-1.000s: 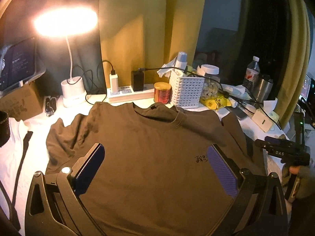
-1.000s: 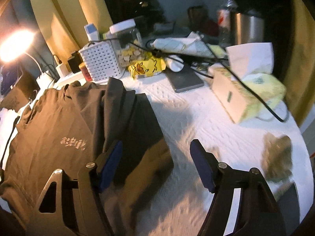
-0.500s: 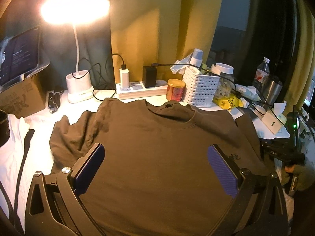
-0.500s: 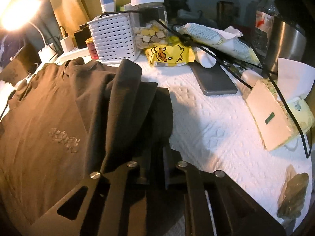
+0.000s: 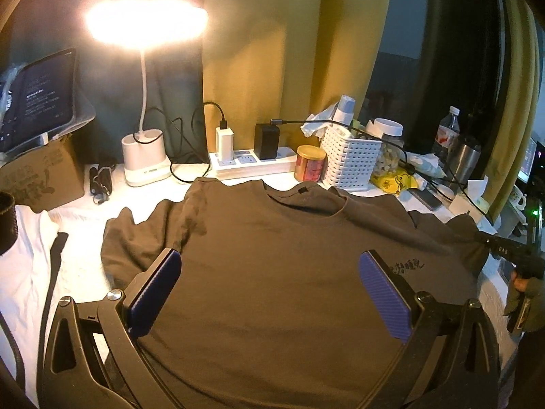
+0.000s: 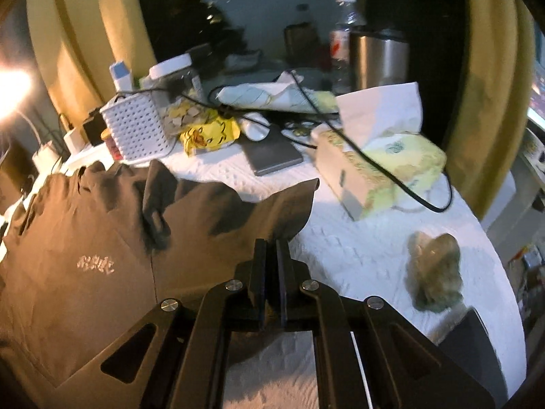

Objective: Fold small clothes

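Left wrist view: the brown T-shirt (image 5: 272, 255) lies front-up on the white-covered bench (image 5: 85, 218). Its collar points toward the power strip (image 5: 252, 165) at the far edge, so its long axis runs from that edge toward the camera. The left tongs (image 5: 269, 289) stand wide above the chest area, nothing between the blue pads (image 5: 155, 293). At the right margin the right tongs (image 5: 477, 237) meet the sleeve.

Right wrist view: the right tongs (image 6: 271, 255) are clamped narrow on the shirt's sleeve (image 6: 272, 204), which rises off the bench toward them. The tissue box (image 6: 378, 167) sits well apart to the right.
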`<state>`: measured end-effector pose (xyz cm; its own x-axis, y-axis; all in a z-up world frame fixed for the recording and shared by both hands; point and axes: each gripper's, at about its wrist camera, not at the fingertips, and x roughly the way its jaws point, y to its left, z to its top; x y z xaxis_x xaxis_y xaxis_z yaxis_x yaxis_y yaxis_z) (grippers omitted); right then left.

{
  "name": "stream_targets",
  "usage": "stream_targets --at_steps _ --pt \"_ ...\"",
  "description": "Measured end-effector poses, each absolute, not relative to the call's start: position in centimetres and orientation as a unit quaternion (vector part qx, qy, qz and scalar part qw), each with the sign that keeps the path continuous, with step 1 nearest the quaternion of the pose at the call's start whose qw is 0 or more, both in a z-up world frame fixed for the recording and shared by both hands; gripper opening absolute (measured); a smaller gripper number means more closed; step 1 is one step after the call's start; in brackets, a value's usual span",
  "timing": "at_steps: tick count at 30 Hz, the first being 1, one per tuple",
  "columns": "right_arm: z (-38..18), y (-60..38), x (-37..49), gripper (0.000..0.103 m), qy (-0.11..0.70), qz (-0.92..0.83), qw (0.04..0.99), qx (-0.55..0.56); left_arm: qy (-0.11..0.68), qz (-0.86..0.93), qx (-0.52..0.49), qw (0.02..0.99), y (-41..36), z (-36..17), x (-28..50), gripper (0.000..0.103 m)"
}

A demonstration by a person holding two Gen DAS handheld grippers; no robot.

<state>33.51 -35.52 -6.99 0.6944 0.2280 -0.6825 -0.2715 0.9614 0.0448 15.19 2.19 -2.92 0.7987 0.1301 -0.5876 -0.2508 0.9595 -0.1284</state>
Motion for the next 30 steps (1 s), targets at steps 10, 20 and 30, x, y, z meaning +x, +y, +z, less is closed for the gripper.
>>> stream_targets --at_steps 10,20,30 --pt "-3.4 -31.2 30.3 0.007 0.323 0.141 0.935 -0.046 0.284 0.095 -0.112 0.948 5.3 -2.4 12.2 0.102" --pt "-3.6 -24.4 27.7 0.007 0.317 0.178 0.929 -0.071 0.28 0.09 -0.132 0.946 8.4 -3.7 9.5 0.102" --pt "-6.6 -17.8 25.8 0.007 0.323 0.244 0.909 -0.103 0.277 0.08 -0.142 0.947 9.3 -4.3 8.2 0.102"
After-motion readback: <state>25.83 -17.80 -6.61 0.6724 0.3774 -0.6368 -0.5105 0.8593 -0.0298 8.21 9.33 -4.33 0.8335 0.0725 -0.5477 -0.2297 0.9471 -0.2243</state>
